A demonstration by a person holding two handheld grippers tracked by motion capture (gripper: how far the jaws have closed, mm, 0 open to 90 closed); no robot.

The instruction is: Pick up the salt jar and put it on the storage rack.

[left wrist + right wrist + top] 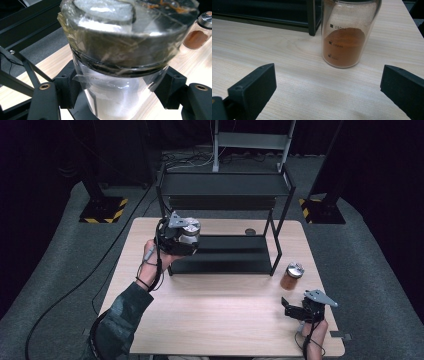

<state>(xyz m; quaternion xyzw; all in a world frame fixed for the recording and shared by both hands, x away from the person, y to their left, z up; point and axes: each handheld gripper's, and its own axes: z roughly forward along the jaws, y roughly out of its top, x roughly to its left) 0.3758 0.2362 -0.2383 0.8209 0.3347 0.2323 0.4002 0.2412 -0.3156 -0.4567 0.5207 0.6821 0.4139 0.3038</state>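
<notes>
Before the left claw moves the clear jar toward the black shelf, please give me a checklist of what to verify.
1. Left claw shut on clear glass jar with taped metal lid: ok.
2. Jar upright: ok.
3. Lower level of black metal shelf has bare space: ok.
4. Right claw open, apart from glass jar of orange-brown powder: ok.
5. Taped lid tight: cannot tell.

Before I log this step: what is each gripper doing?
Left gripper: shut on the clear jar, by the rack.
Right gripper: open, holding nothing, facing the spice jar.
</notes>
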